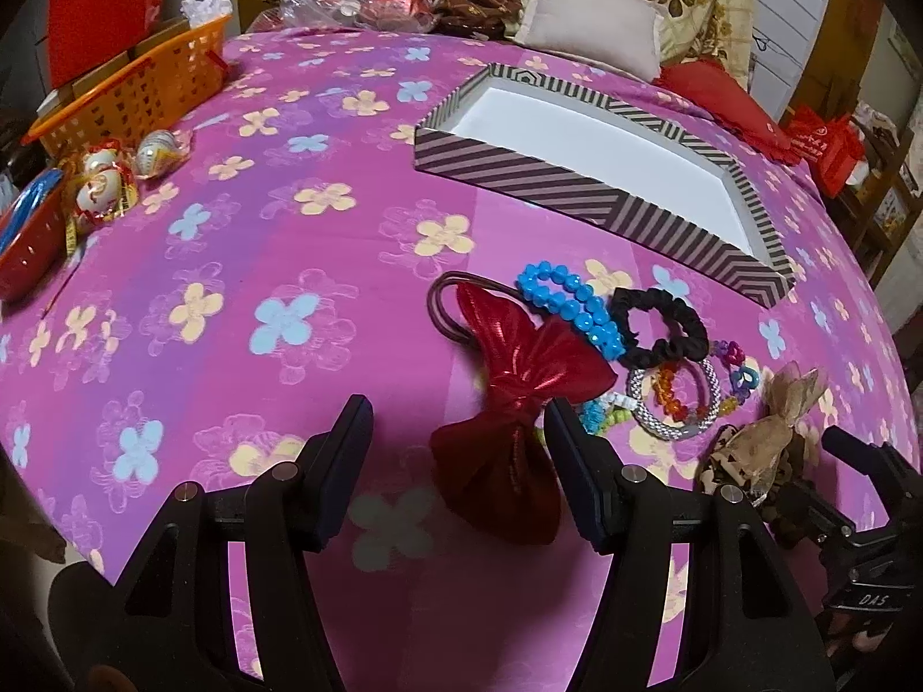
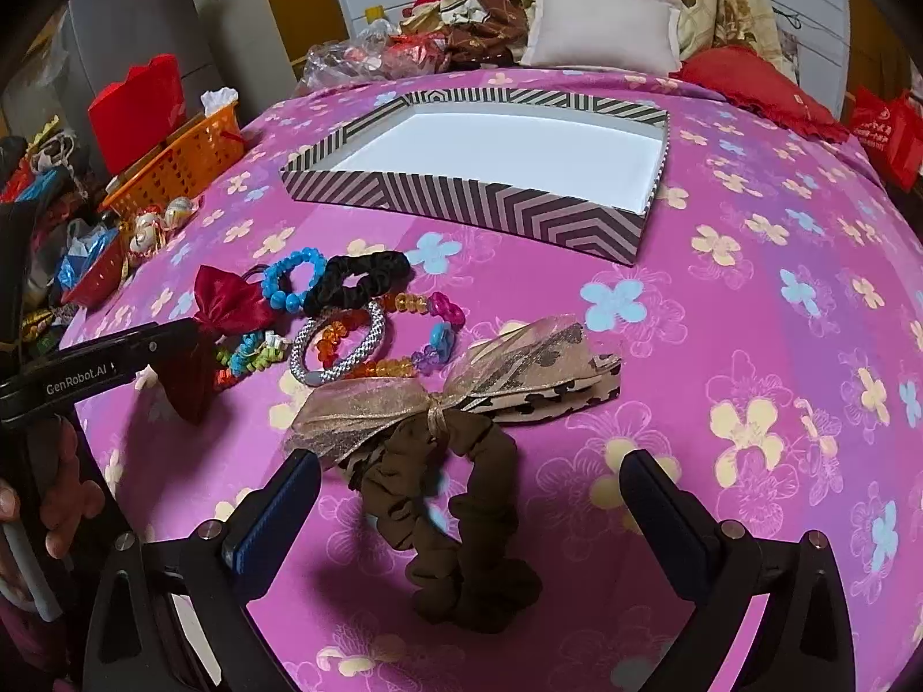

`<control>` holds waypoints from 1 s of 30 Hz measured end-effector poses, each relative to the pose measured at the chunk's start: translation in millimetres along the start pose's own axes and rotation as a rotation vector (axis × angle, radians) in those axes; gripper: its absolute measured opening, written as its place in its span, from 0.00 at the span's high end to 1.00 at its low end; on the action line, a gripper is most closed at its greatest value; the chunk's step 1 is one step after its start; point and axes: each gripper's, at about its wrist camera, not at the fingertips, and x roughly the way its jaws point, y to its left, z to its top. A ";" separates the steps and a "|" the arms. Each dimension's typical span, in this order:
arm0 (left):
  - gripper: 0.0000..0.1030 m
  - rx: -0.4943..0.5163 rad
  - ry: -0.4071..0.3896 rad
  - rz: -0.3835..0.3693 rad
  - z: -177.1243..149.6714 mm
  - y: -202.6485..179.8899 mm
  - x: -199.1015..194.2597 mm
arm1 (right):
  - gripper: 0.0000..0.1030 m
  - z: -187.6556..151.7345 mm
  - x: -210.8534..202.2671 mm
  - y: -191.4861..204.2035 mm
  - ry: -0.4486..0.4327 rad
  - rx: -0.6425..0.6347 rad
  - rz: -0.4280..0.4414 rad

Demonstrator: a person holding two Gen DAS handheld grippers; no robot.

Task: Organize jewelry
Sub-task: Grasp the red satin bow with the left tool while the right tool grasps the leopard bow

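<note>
A striped box (image 1: 582,191) (image 2: 461,202) with a white inside sits empty on the pink flowered bedspread. Below it lies a pile: red bow (image 1: 519,398) (image 2: 225,303), blue bead bracelet (image 1: 568,303) (image 2: 285,279), black scrunchie (image 1: 663,326) (image 2: 357,279), silver bangle (image 1: 675,398) (image 2: 337,346), coloured bead bracelet (image 2: 415,340). A brown scrunchie with a gold bow (image 2: 456,461) (image 1: 761,438) lies nearest. My left gripper (image 1: 458,409) is open, the red bow's lower half between its fingers. My right gripper (image 2: 470,464) is open around the brown scrunchie.
An orange basket (image 1: 132,98) (image 2: 184,164), wrapped eggs (image 1: 109,173) and a red dish (image 1: 29,242) sit at the bed's left edge. Pillows (image 1: 594,17) and bedding pile at the head. Red bags (image 1: 825,144) stand right. A hand (image 2: 63,496) holds the left gripper.
</note>
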 end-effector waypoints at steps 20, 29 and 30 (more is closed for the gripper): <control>0.58 0.070 0.006 -0.034 1.6 -16.6 14.4 | 0.22 -6.3 12.7 2.0 0.002 -0.023 -0.021; 0.85 0.045 0.003 -0.071 -1.8 -8.5 11.2 | 0.68 -8.7 8.3 2.1 -0.027 -0.037 0.031; 0.85 0.040 -0.001 -0.079 -1.9 -7.5 8.2 | 0.69 -9.0 8.0 2.2 -0.026 -0.035 0.042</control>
